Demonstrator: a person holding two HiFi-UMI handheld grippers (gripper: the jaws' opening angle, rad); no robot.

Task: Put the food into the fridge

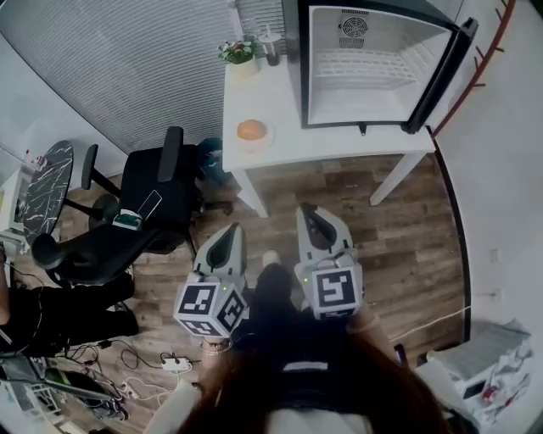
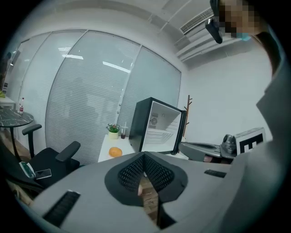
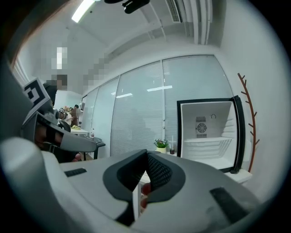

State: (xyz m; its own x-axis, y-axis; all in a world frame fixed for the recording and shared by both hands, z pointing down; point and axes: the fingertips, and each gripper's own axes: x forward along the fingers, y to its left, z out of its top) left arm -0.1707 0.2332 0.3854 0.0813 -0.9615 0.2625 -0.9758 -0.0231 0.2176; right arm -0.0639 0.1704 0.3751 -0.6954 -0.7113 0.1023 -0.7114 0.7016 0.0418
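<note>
Both pressed together, empty: left hand-held gripper [image 1: 231, 230], right hand-held gripper [image 1: 307, 212] | orange food [image 1: 251, 130] well ahead, on table [image 1: 339, 140].

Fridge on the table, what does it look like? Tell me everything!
The fridge is small and boxy, black outside and white inside. Its door hangs wide open. Inside there is a shelf, a round fan grille on the back wall, and no food. It stands upright on the white table.

Even, cool indoor brightness from a ceiling strip light [image 3: 83, 10], heavy fisheye curvature, dark vignetted corners.
</note>
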